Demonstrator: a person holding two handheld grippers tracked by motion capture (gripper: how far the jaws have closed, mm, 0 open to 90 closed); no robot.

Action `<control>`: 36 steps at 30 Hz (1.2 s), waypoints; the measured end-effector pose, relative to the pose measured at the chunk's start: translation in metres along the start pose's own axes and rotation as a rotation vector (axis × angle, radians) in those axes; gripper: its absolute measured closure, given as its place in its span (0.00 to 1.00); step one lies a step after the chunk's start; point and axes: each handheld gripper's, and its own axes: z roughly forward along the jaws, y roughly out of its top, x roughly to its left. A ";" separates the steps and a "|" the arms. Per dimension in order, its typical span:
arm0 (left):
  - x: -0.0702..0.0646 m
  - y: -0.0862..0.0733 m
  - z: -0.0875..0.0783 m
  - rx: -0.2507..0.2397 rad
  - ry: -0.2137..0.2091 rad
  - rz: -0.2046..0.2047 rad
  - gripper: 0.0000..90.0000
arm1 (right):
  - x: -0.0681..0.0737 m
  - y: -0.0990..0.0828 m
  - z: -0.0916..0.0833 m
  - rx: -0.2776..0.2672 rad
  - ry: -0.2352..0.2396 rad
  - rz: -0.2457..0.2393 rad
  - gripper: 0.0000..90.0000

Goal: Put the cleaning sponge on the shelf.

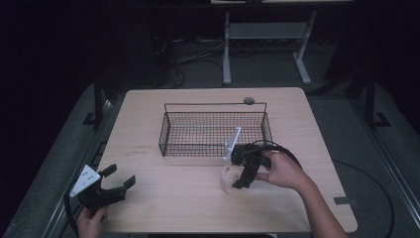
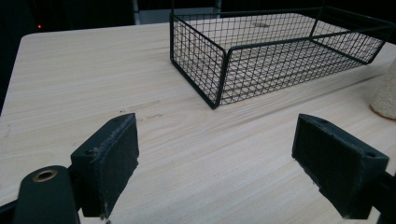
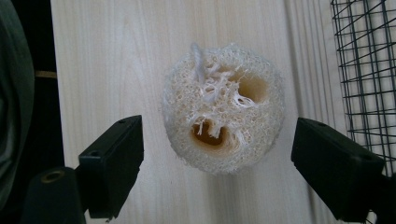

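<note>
Fingers of the right gripper spread wide, pointing down over a pale loofah sponge; sponge sits between them, not touched on either side. In the high view the sponge stands on the wooden bench just at 6 o'clock of the black wire basket, near its right end. Left gripper held at the bench's 7 o'clock corner, well apart from the sponge; its fingers also spread, nothing between them, aimed toward the basket.
</note>
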 end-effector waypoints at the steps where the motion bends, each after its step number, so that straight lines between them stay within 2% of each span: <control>1: 0.000 0.000 0.000 -0.001 -0.001 0.000 0.16 | -0.001 0.000 0.001 0.003 0.003 -0.001 0.19; 3: 0.000 0.000 0.000 -0.002 -0.002 -0.002 0.15 | -0.002 0.001 0.003 0.006 0.016 -0.004 0.23; 9: 0.000 0.000 0.000 -0.002 0.002 -0.004 0.15 | -0.005 0.004 0.005 0.008 0.030 0.001 0.26; 12: 0.001 0.000 -0.001 -0.005 0.002 -0.004 0.16 | -0.006 0.004 0.005 -0.001 0.044 0.000 0.32; 19: 0.001 0.000 -0.002 -0.007 0.003 -0.006 0.15 | -0.006 0.003 0.004 -0.003 0.033 0.037 0.33; 31: 0.001 0.000 -0.002 -0.008 0.005 -0.005 0.15 | -0.006 0.001 -0.007 -0.043 0.059 0.043 0.33; 36: 0.001 0.000 -0.002 -0.008 0.004 -0.007 0.15 | -0.007 0.003 -0.012 -0.042 0.052 0.038 0.33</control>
